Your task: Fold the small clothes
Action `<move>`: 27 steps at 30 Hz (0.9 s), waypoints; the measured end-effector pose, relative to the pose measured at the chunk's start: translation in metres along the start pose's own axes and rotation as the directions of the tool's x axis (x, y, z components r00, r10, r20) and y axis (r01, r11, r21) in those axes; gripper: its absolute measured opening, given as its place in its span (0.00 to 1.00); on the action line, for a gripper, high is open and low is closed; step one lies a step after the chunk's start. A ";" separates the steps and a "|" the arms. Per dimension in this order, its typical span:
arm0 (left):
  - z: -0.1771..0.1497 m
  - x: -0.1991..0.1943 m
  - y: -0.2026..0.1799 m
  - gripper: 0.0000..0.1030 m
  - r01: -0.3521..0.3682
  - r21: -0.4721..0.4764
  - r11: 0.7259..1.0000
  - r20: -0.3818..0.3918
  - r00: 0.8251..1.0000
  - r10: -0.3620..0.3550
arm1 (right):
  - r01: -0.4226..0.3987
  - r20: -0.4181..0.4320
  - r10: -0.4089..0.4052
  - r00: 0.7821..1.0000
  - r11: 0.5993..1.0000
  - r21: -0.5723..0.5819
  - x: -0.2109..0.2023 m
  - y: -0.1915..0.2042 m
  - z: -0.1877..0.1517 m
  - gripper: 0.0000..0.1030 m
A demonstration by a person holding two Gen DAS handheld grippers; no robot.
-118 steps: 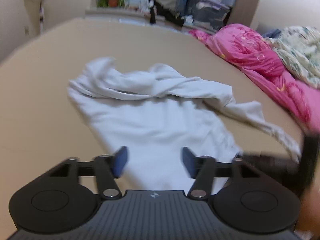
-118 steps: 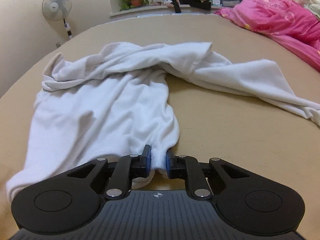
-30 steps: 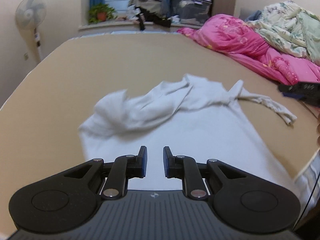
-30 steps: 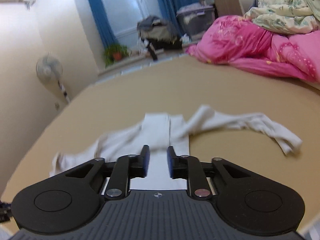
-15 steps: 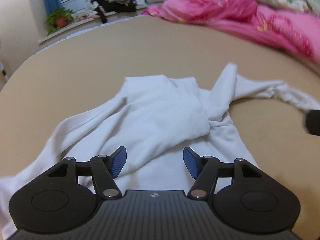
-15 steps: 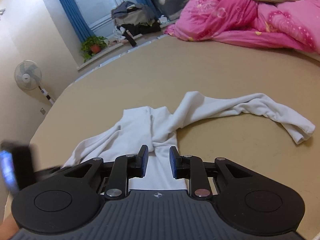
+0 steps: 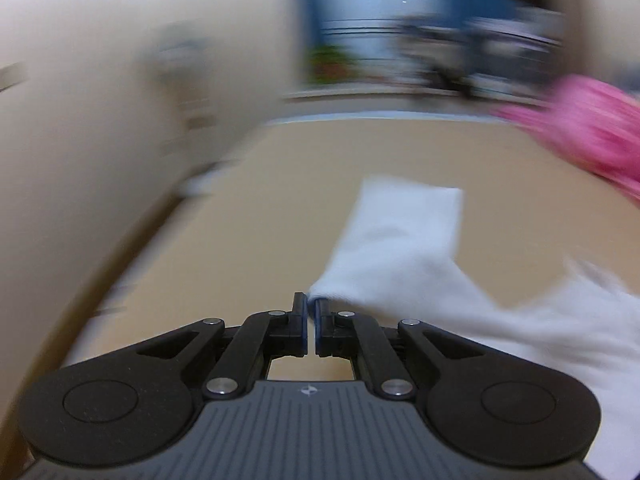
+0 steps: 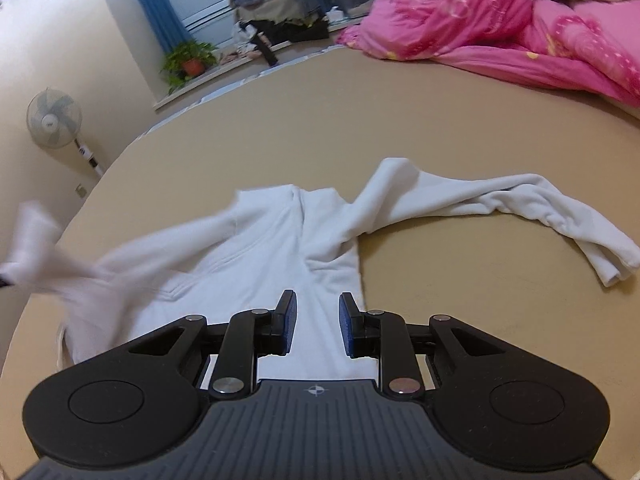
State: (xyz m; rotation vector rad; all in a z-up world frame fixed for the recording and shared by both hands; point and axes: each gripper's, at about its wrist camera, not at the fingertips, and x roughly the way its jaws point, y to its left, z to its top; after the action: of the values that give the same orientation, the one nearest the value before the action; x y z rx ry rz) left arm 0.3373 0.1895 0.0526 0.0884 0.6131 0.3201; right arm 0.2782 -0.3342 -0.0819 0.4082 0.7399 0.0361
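A small white long-sleeved garment [image 8: 280,248] lies on the tan surface [image 8: 480,300]. Its right sleeve [image 8: 520,208] stretches out to the right. My left gripper [image 7: 311,303] is shut on the left sleeve [image 7: 400,240] and holds it lifted; that view is blurred by motion. The lifted sleeve shows blurred at the left edge of the right wrist view [image 8: 36,252]. My right gripper [image 8: 314,320] is open just above the garment's body, holding nothing.
A pink quilt [image 8: 500,28] is heaped at the far right, also in the left wrist view [image 7: 592,136]. A standing fan [image 8: 54,118], a potted plant [image 8: 188,62] and piled clutter [image 8: 276,12] stand past the far edge by the window.
My left gripper has shut on the left sleeve and swung it up and to the left. My right gripper has opened and let go of the garment's body.
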 end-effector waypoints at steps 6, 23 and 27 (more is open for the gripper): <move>-0.016 0.067 0.212 0.00 -0.434 -0.363 0.825 -0.256 0.897 0.359 | 0.030 -0.028 -0.032 0.999 0.998 -0.047 0.006 0.012 -0.010 0.24; -0.113 0.143 0.036 0.63 0.036 -0.807 0.590 -0.376 0.738 -0.560 | -0.070 -0.001 0.072 0.997 0.961 -0.267 0.097 0.118 0.042 0.51; -0.109 0.163 0.033 0.16 0.085 -0.777 0.623 -0.348 0.767 -0.539 | -0.011 -0.094 -0.023 0.995 0.937 -0.349 0.174 0.150 0.054 0.53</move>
State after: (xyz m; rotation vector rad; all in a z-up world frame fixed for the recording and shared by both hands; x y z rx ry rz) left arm 0.3907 0.2713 -0.1202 -0.9426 1.0301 0.2025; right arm 0.4592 -0.1847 -0.1025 0.0639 0.8127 0.1808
